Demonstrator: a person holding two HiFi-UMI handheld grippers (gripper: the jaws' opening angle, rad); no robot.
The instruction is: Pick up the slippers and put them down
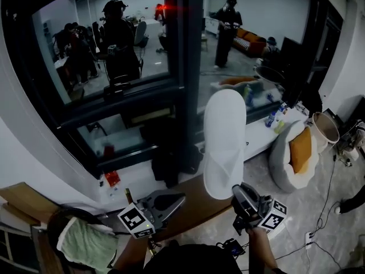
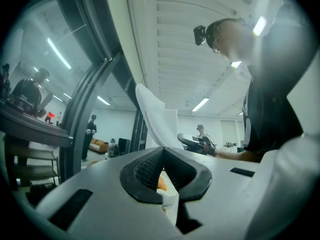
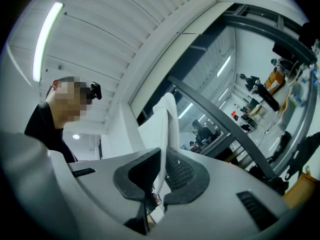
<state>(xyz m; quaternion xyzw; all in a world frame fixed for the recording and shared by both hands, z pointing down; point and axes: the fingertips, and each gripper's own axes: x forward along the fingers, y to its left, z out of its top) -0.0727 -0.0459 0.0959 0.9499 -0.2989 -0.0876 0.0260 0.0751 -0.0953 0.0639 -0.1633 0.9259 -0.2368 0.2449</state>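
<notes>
Head view: slipper [image 1: 224,136] stands upright, its end pinched in right claw [image 1: 238,193].

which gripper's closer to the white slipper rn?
Right. The right gripper is clamped on the white slipper at its lower end, slipper standing upright above it. The left gripper sits to the slipper's left, not touching it.

No lettering, number, brand or sign can be read in any of the views. Only coded patterns are seen: a black-and-white square marker [image 1: 136,220] is printed on the cube behind the jaws of the left gripper [image 1: 180,198], and another square marker [image 1: 274,220] on the cube behind the jaws of the right gripper [image 1: 237,189]. Both are made up of blocks, not characters.
</notes>
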